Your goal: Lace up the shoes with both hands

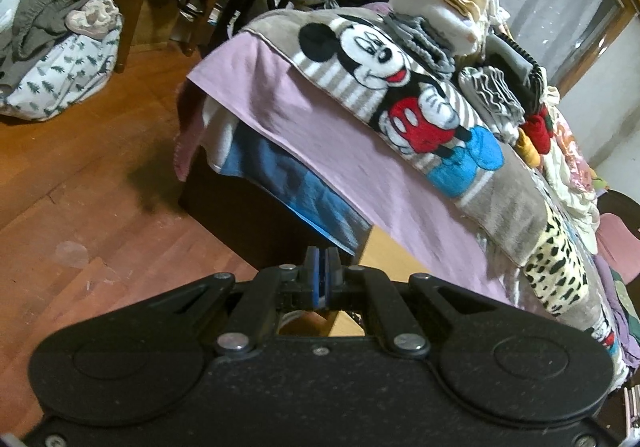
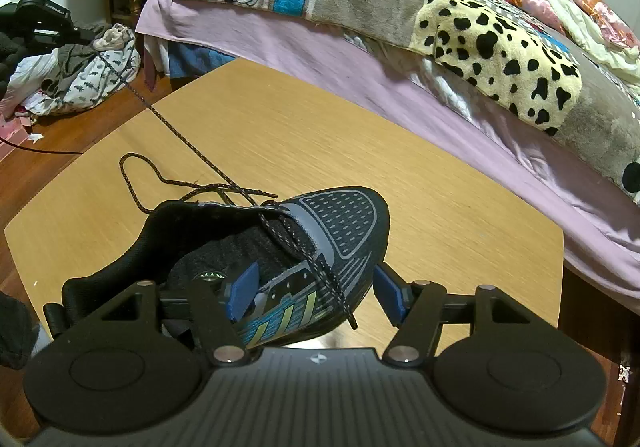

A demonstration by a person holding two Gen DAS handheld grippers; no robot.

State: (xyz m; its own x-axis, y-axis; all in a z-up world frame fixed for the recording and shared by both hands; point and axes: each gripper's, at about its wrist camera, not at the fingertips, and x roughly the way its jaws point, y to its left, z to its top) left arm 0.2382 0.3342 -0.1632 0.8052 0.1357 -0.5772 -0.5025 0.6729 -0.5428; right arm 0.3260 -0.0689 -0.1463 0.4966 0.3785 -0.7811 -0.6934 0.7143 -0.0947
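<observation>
Shoe [image 2: 280, 259] lies low centre on the wooden table [image 2: 440, 207], my right gripper [image 2: 316, 291] straddling its side, jaws apart. Lace [image 2: 168, 127] stretches taut toward upper left. My left gripper [image 1: 322, 275] is pressed together, empty.

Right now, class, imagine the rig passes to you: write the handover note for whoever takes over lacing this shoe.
Left gripper: shut. The lace runs taut from the shoe toward it, but the grip itself is not visible.
Right gripper: jaws apart astride the shoe's side, one pad inside the opening. Cannot tell if they press.
The shoe lies on the wooden table; a slack loop of lace lies beside it.
Done: a few crossings near the toe.
Left: the upper eyelets and the tying.
</observation>
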